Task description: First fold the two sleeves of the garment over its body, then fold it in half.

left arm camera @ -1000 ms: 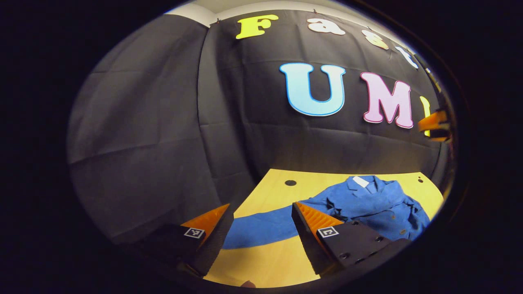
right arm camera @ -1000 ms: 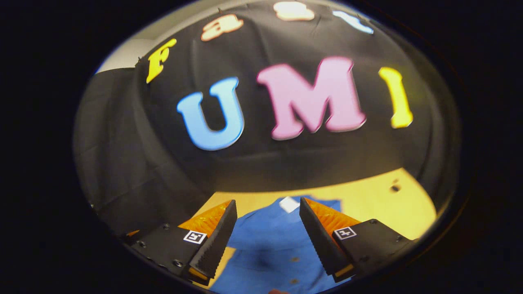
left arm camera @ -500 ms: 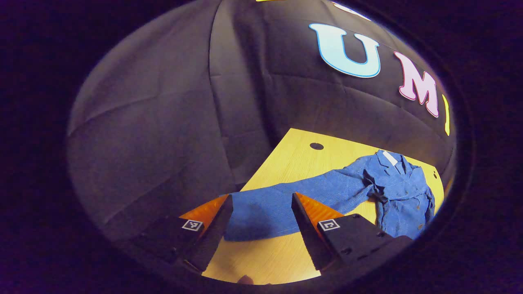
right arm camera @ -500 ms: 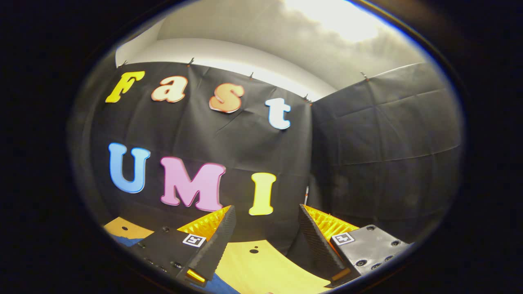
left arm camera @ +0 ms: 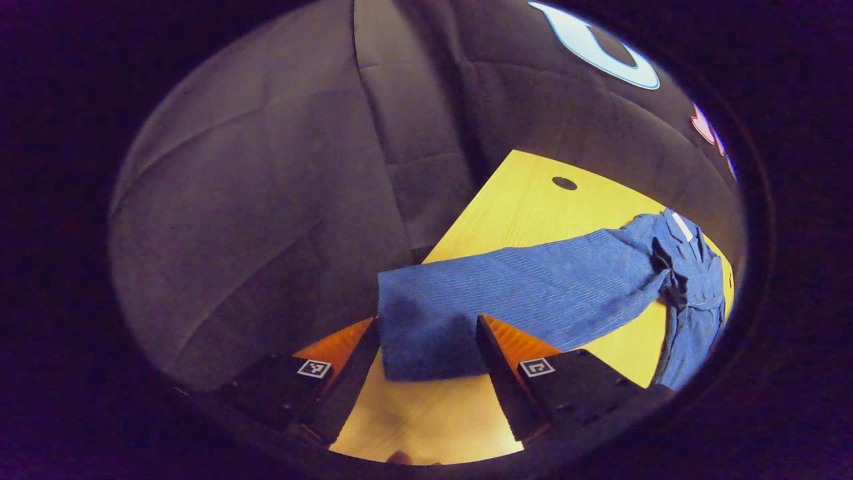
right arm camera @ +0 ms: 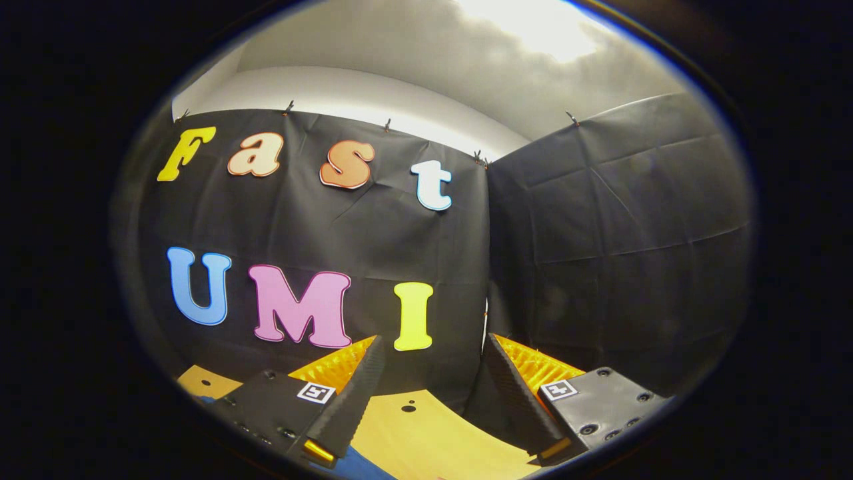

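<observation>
Now the garment's sleeve (left arm camera: 526, 290) end between the wide-spread fingers of the left hand-held gripper (left arm camera: 426, 347), unclamped.

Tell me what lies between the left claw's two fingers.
In the left gripper view, the cuff end of the blue garment's sleeve lies between the open left claw's fingers, on the yellow wooden table.

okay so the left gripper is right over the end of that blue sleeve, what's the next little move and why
Probably lower the left gripper a touch and close on the cuff of the blue sleeve. Its fingers stand open with the cuff end lying between them, and the sleeve is stretched flat across the yellow table, away from the garment's body, so it is not yet folded over.
</observation>
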Action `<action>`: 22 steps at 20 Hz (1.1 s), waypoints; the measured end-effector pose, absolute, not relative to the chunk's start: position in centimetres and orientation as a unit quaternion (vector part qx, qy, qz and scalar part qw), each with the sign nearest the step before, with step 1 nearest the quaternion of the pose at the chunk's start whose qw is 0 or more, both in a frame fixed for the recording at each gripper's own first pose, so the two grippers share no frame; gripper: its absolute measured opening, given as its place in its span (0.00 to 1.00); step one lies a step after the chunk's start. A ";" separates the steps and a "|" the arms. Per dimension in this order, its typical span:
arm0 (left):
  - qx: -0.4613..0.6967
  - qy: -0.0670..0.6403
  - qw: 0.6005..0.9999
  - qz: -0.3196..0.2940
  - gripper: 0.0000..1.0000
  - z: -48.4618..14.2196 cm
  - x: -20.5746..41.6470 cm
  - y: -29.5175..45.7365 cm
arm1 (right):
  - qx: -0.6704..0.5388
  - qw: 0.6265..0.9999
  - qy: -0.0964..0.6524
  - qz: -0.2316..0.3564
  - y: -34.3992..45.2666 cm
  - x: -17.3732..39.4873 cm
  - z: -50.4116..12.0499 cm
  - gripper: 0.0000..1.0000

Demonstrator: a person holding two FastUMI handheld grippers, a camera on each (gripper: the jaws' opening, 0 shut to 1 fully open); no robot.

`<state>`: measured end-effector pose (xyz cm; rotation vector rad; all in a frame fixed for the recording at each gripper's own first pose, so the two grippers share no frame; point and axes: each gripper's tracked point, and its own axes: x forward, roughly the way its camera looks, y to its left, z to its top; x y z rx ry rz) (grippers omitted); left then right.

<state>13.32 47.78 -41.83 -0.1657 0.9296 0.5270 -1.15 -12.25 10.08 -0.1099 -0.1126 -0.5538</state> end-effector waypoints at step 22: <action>-0.153 0.482 0.855 0.113 0.00 -37.8 17.3 41.8 | -0.009 0.965 -0.039 -0.258 -10.8 -0.6 9.3 0.96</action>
